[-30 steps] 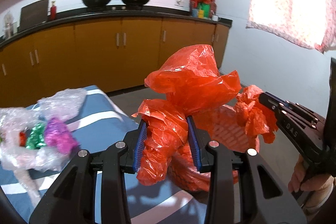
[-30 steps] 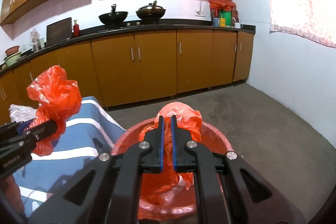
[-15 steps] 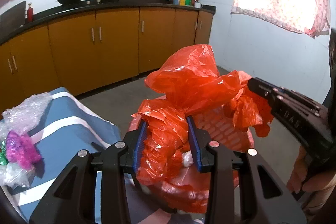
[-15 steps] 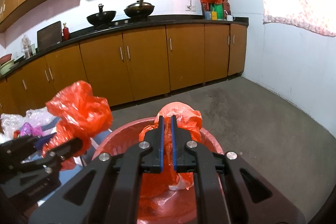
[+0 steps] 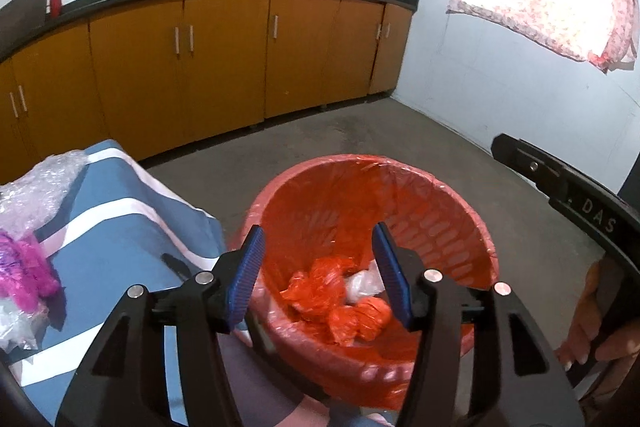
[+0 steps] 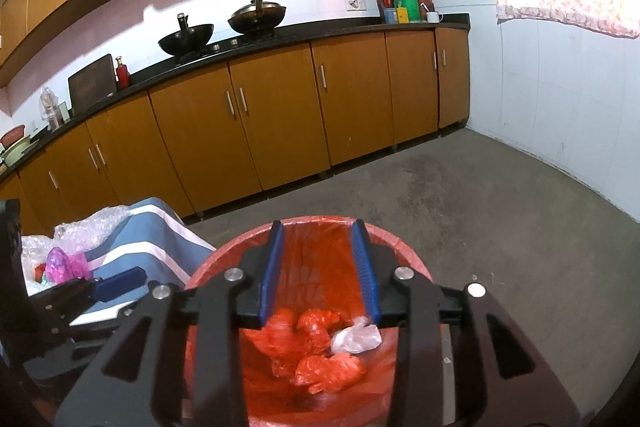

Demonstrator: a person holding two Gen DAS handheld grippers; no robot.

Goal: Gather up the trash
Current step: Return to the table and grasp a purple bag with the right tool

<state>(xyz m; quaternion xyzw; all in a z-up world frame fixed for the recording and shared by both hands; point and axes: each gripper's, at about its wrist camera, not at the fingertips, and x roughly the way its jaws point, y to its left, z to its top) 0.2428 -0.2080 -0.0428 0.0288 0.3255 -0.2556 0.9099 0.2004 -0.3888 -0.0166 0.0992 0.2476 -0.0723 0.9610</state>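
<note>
Trash is going into the red-lined bin (image 5: 436, 211), which stands on the floor just beside the blue striped cloth (image 5: 120, 227); you are at the drop step, and it looks done for this load. Crumpled red bags (image 6: 316, 347) and a clear wrapper (image 6: 356, 337) lie at the bottom of the bin, free of both tools. Your left gripper (image 5: 318, 277) hangs over the rim with its jaws wide and nothing between them; they have just been opening. Your right gripper (image 6: 318, 275) sits over the bin too, jaws moderately apart and empty, also just opening.

More trash waits on the cloth: bubble wrap (image 5: 36, 187) at about nine o'clock in the left wrist view, with a pink foil piece (image 5: 24, 267) beside it. Next, I judge, swing back toward nine o'clock, keep the jaws apart, and close on that loose plastic.
</note>
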